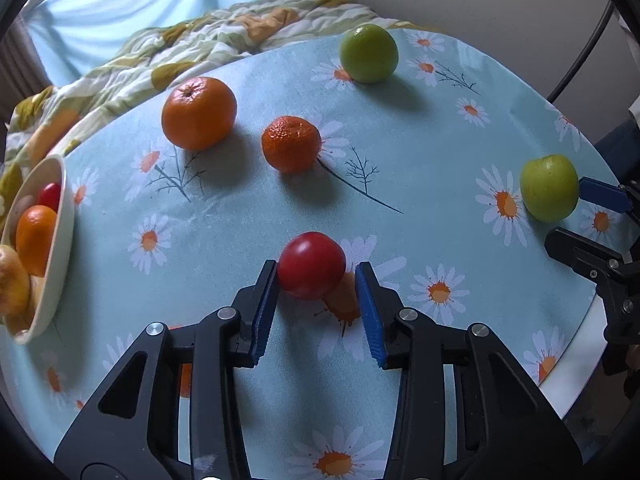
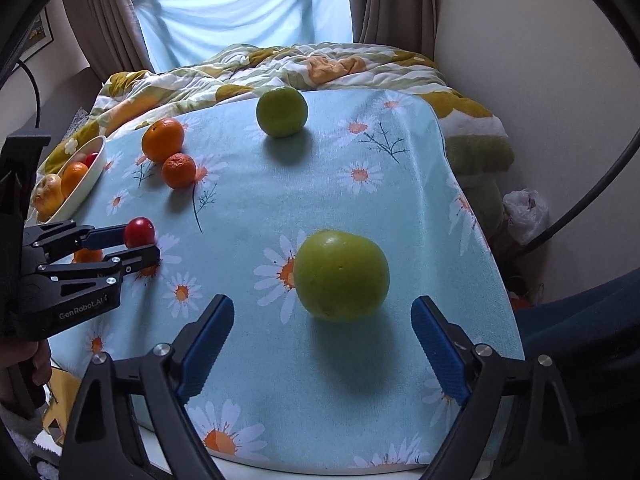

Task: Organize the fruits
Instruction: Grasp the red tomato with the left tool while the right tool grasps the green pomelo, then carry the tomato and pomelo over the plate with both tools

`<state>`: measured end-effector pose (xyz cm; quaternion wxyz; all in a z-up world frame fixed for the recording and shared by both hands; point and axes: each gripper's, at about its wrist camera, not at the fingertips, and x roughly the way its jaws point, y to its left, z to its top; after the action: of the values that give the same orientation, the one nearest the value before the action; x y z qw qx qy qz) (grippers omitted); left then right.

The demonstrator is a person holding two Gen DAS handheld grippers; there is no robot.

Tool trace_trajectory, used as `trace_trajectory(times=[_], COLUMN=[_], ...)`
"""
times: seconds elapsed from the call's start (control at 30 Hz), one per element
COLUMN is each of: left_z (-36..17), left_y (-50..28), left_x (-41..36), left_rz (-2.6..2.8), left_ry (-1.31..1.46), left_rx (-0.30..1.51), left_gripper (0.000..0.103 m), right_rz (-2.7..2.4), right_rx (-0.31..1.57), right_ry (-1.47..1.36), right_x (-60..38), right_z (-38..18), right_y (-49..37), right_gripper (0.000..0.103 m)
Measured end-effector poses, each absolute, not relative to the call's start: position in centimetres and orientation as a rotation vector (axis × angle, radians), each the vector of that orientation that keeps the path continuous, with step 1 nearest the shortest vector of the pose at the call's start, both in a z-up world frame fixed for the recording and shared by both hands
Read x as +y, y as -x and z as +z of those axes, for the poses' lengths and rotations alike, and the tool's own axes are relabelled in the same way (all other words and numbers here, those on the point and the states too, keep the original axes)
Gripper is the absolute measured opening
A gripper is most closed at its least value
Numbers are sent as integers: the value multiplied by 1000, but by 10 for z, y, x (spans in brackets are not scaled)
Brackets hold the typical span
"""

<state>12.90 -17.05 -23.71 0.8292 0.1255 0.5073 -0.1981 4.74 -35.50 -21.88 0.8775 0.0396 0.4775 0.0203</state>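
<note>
Two grippers | left gripper [image 1: 316, 280] fingers apart, "GenRobot.AI" | right gripper [image 2: 322, 322] fingers apart

I see soft daylight coming in from the curtained window [image 2: 244, 16] ahead of both grippers, diffuse, moderately bright. Fruit shadows fall toward me: the near green apple [image 2: 341, 276] casts a broad soft one onto the tablecloth [image 2: 320, 184] just before my right gripper [image 2: 322, 344]. A small glare spot sits on the red fruit [image 1: 311, 265]. Both views bow strongly at the edges, with black corners. The centre is sharp; my left gripper [image 1: 316, 312] body looks slightly soft.
</note>
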Motion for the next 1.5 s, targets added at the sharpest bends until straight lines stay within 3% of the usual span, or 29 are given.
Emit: trace_trajectory(times=[0.13, 0.3, 0.53, 0.63, 1.5], left_z=[-237, -237, -238, -237, -139], left_y=[-129, -129, -125, -124, -105], left_x=[-170, -170, -169, -169, -114], left_rz=[-429, -429, -430, -430, -281], left_ry=[-267, -266, -259, -259, -141], left_rx=[1079, 1078, 1081, 1080, 940], left_gripper=[38, 38, 38, 38, 38], right_rz=[37, 18, 23, 16, 241], right_rx=[1002, 1024, 1023, 1019, 929], right_ry=[-69, -74, -69, -54, 6], right_x=[-355, -359, -359, -358, -311], right_z=[-221, -227, -228, -228, -156], right_y=[-52, -60, -65, -67, -81], right_gripper=[80, 64, 57, 49, 49])
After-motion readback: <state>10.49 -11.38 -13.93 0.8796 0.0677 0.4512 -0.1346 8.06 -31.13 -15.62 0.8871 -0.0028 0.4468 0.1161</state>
